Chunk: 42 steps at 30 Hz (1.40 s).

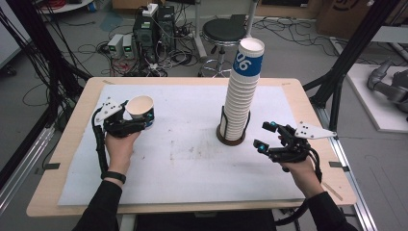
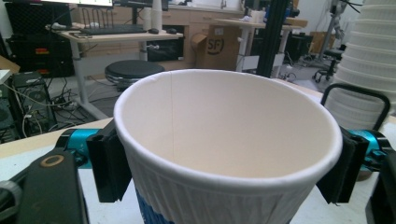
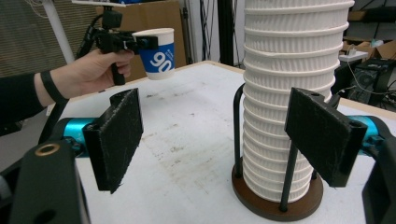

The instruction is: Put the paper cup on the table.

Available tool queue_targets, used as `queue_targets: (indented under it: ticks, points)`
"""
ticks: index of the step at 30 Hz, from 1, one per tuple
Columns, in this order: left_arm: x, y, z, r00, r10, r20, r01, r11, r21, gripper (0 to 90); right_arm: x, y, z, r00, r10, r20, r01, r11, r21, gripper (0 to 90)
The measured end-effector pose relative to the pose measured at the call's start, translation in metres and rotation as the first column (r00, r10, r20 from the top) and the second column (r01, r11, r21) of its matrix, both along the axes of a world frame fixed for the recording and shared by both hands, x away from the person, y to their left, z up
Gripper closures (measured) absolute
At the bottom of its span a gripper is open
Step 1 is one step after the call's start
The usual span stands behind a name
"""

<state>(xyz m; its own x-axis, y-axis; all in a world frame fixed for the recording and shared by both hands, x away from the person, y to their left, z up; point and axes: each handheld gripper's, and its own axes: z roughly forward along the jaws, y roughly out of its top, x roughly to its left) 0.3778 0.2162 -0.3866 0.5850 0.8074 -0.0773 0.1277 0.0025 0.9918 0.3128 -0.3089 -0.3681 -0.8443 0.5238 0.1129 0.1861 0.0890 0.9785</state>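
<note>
One cup: a single paper cup (image 1: 141, 110) with a blue band, upright, held above the left part of the table (image 1: 192, 159).
Left gripper (image 1: 126, 121): jaws clamped on the cup's sides just below the rim.
Cup stack (image 1: 243, 91): tall, in a round holder (image 1: 231, 134), well apart from the held cup.
Right gripper (image 1: 266, 135): jaws wide apart, holding nothing, just beside the holder.

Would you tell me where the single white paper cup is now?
The single white paper cup sits in the left gripper, raised above the table's left side, left of the tall cup stack.
</note>
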Motion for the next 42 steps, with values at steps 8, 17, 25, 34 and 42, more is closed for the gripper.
queue_targets:
  ticks: [8, 17, 25, 34, 42]
  points:
    - [0.014, 0.005, -0.015, 0.9992, 0.033, -0.023, -0.033, 0.9994, -0.011, 20.8, -0.001, -0.002, -0.002, 1.0000, -0.008, 0.002, 0.008, 1.000, -0.005, 19.9]
    - [0.025, 0.011, -0.034, 0.9968, 0.057, -0.056, -0.058, 0.9982, -0.015, 22.2, -0.003, -0.005, -0.006, 0.9997, -0.024, 0.001, 0.024, 1.000, -0.011, 20.0]
    - [0.034, 0.009, -0.047, 0.9950, 0.062, -0.078, -0.061, 0.9979, 0.022, 22.4, -0.005, -0.006, -0.008, 0.9995, -0.031, -0.008, 0.030, 0.999, -0.011, 19.9]
    - [0.039, 0.010, -0.053, 0.9937, 0.064, -0.092, -0.061, 0.9976, 0.033, 22.4, -0.005, -0.007, -0.009, 0.9993, -0.037, -0.008, 0.037, 0.999, -0.008, 19.9]
    - [0.039, 0.008, -0.056, 0.9908, 0.062, -0.121, -0.053, 0.9957, 0.076, 21.0, -0.005, -0.006, -0.011, 0.9992, -0.037, -0.013, 0.037, 0.999, -0.012, 19.9]
